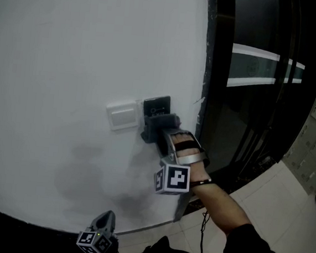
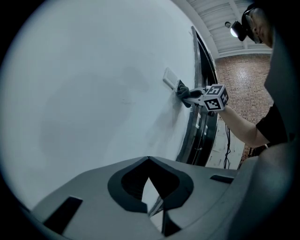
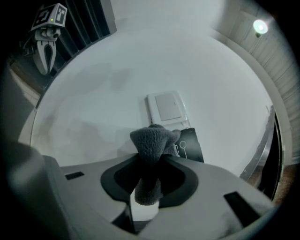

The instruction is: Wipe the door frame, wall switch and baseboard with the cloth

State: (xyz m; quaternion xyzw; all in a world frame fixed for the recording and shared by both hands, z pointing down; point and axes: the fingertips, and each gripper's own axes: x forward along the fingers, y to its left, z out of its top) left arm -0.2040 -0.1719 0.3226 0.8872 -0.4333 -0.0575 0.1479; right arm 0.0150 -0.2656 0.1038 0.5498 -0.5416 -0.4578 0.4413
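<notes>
2 grippers are showing. The right gripper is clamping 1 grey cloth: its jaws are closing on the cloth's middle, 1 bunched end is sticking out in front of the tips and a shorter end is hanging behind them. The bunched end is lying against the white wall, overlapping the lower corner of 1 dark panel and sitting just beside 1 white switch. The switch and panel are sitting side by side on the wall, touching or nearly so, the panel on the side nearer the door frame.

In the head view, 1 hand is holding the right gripper out to the wall, and 1 marker cube is riding on the gripper near the wrist. The dark frame is running up the wall's right edge, close to the panel. Beyond it, the door glass is carrying 2 pale horizontal stripes, and pale floor tiles are lying below.

The left gripper is hanging low, well apart from the switch, pointing along the wall. Its jaws are sitting together with only a thin slit between the tips, and they are gripping nothing. Its own marker cube is showing at the head view's bottom edge, making 2 cubes.
</notes>
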